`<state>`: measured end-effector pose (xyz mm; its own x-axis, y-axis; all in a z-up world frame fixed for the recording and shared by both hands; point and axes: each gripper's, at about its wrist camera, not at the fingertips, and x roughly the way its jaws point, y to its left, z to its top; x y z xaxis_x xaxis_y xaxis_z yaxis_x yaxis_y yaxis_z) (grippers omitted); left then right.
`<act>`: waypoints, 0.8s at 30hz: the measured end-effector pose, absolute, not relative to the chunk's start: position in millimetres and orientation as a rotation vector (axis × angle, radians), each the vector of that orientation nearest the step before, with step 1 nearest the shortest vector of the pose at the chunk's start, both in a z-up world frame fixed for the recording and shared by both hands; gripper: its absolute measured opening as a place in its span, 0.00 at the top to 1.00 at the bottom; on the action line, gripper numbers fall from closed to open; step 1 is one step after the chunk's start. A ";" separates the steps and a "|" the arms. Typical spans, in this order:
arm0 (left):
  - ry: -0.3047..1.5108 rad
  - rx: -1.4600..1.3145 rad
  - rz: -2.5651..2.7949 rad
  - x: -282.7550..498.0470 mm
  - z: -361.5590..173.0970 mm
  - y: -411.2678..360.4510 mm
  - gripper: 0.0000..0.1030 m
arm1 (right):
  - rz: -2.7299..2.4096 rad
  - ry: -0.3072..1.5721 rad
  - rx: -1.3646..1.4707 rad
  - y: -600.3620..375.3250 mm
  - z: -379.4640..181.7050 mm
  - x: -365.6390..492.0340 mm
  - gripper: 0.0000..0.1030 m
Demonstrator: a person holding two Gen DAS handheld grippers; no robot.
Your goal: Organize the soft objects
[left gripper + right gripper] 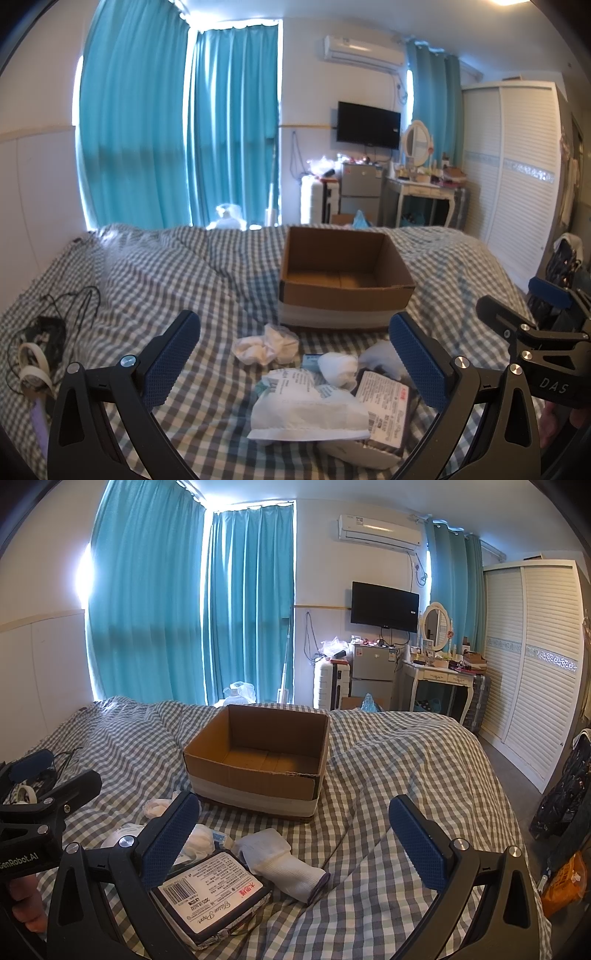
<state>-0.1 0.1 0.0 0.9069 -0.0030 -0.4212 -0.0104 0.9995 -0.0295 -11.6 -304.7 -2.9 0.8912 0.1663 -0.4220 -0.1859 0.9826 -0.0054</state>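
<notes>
Now both your grippers hover above the checked bed [388, 775] with fingers spread wide and nothing between them — left gripper [295, 363], right gripper [295, 843]. Tissue pack [212, 893], white sock [284, 864] and crumpled cloth [266, 345] lie near the empty cardboard box [258, 771].

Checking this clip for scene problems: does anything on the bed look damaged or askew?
The cardboard box has a ragged, torn near rim at its right corner. The soft items lie loose in front of it, the box holding none. Both grippers are open and hold nothing.
</notes>
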 end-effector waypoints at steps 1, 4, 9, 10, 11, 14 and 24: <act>0.433 -0.031 0.003 -0.2 0.5 0.2 0.00 | 0.182 0.434 -0.046 -304.7 -2.3 -12.2 0.00; 0.426 -0.035 -0.004 -1.0 4.8 0.1 0.00 | 0.177 0.426 -0.056 -304.8 3.4 -14.9 0.00; 0.406 -0.029 -0.016 -6.0 13.4 -0.2 0.00 | 0.168 0.417 -0.069 -302.8 12.9 -22.0 0.00; 0.407 -0.022 -0.007 -6.8 14.1 1.1 0.00 | 0.166 0.424 -0.072 -301.7 12.5 -22.5 0.00; 0.412 -0.015 -0.001 -7.2 14.0 1.3 0.00 | 0.162 0.437 -0.077 -300.1 10.8 -23.3 0.00; 0.453 0.007 -0.009 -10.1 -0.6 10.4 0.00 | 0.184 0.498 -0.089 -293.4 -4.7 -20.5 0.00; 0.652 0.074 -0.006 -1.9 -74.1 25.1 0.00 | 0.372 0.807 -0.154 -249.1 -103.1 -6.8 0.06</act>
<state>-1.9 25.1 -74.1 0.7950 0.0174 -0.6064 0.0293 0.9973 0.0670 -6.8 -249.1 -103.1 0.6314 0.2657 -0.7286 -0.3818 0.9242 0.0062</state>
